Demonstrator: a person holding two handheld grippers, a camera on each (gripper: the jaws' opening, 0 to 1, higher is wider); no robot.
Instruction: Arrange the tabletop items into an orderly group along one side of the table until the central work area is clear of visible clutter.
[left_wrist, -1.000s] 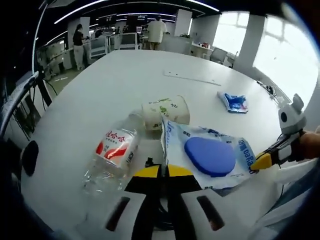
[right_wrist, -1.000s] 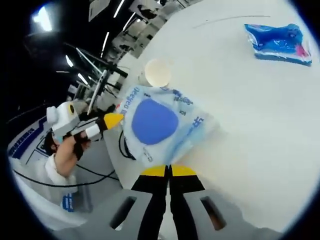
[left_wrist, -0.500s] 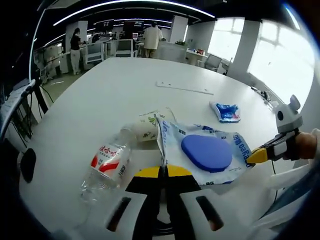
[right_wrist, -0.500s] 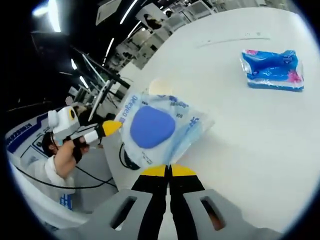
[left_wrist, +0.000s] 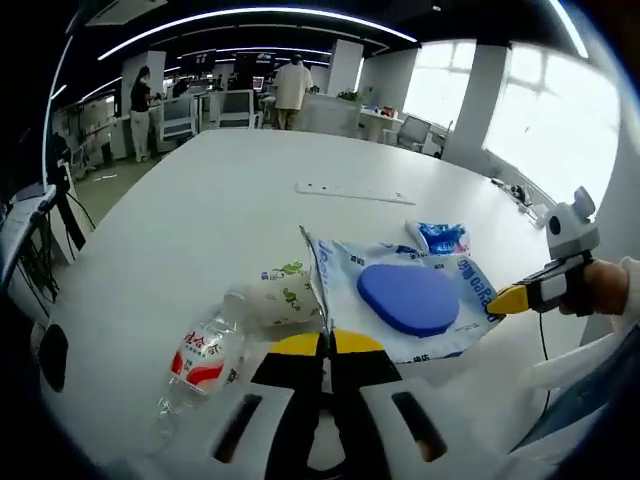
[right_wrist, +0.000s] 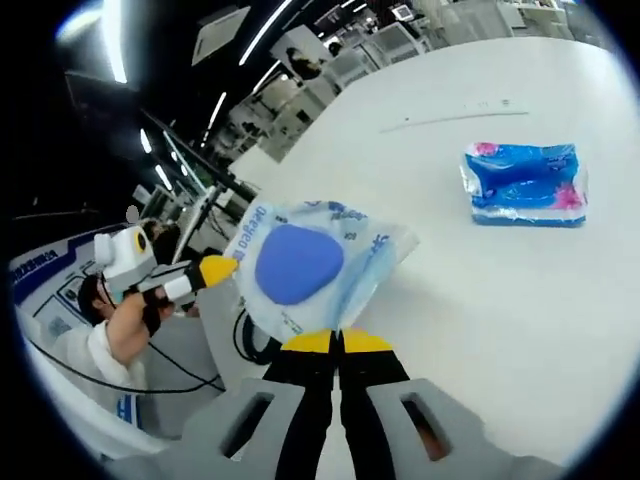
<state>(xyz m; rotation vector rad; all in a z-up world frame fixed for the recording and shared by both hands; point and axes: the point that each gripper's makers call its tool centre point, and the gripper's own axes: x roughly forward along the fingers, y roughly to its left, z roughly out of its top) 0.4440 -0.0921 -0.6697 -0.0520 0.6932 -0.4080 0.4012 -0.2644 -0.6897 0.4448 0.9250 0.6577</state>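
Note:
A clear plastic bag (left_wrist: 400, 300) with a blue oval pad inside hangs above the white table (left_wrist: 220, 200), stretched between both grippers. My left gripper (left_wrist: 327, 340) is shut on its near-left edge. My right gripper (left_wrist: 515, 299) comes in from the right, its yellow tip pinching the opposite edge. In the right gripper view the same bag (right_wrist: 300, 265) rises from my shut right gripper (right_wrist: 338, 341), and the left gripper (right_wrist: 218, 268) holds its far side. A paper cup (left_wrist: 285, 295) lies on its side beside a crushed clear water bottle (left_wrist: 200, 360) with a red label. A blue tissue packet (right_wrist: 525, 185) lies farther off.
A thin white strip (left_wrist: 350, 190) lies flat toward the table's far side. The tissue packet (left_wrist: 437, 238) sits just behind the bag. A person's hand and white sleeve (right_wrist: 120, 335) hold the left gripper past the table edge. Desks, chairs and people stand in the background.
The bag has come up off the table, held by both grippers. Both views have risen and pulled back, so cup and bottle look smaller; the bag now hides the cup in the right gripper view.

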